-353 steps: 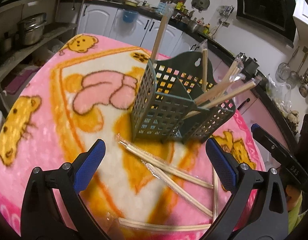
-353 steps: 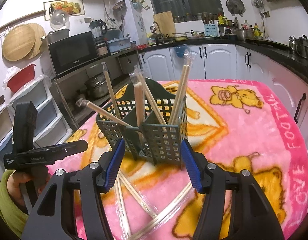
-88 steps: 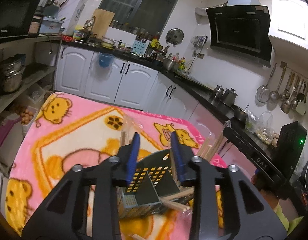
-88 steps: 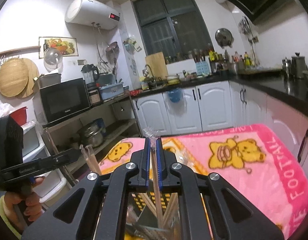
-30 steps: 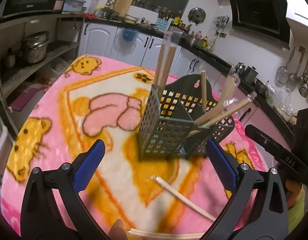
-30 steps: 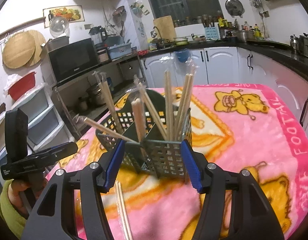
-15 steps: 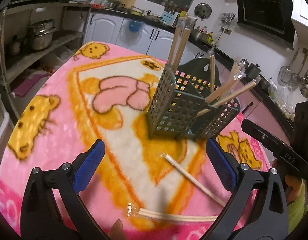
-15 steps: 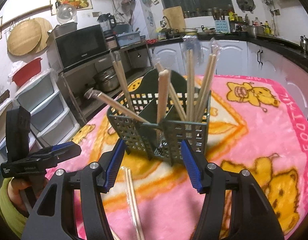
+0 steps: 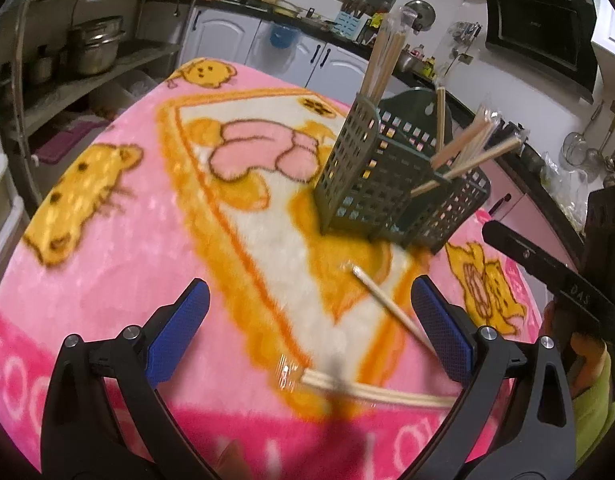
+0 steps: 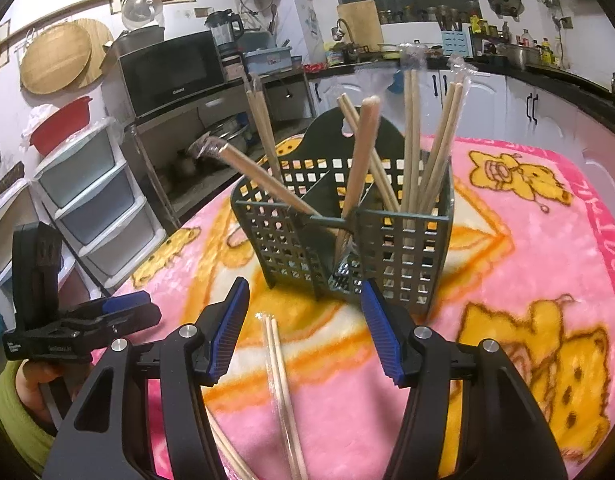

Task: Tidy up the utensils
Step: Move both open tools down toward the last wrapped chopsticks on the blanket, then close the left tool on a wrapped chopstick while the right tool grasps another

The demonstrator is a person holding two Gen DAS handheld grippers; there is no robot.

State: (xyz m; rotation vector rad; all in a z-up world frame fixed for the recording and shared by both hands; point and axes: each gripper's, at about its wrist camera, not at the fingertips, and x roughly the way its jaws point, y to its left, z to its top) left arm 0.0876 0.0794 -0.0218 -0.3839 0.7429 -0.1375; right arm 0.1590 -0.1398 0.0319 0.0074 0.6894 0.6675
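A dark green slotted utensil holder (image 9: 391,196) (image 10: 347,248) stands on the pink blanket and holds several wrapped chopstick pairs (image 10: 415,136). Two wrapped pairs lie on the blanket: one (image 9: 391,308) (image 10: 281,384) in front of the holder, another (image 9: 371,392) nearer the edge. My left gripper (image 9: 307,332) is open and empty, hovering over the pair near the edge. My right gripper (image 10: 305,328) is open and empty, just above the pair in front of the holder. Each gripper shows in the other's view: the right one (image 9: 547,280), the left one (image 10: 79,320).
The table is covered by a pink cartoon blanket (image 9: 127,208). Shelves with steel pots (image 9: 95,44) stand to its left, drawers (image 10: 95,208) and a microwave (image 10: 171,72) beyond. White kitchen cabinets (image 10: 527,108) line the back.
Several pairs left the blanket for the holder. In the last second both grippers, open, have lowered and come closer to the two pairs still lying there.
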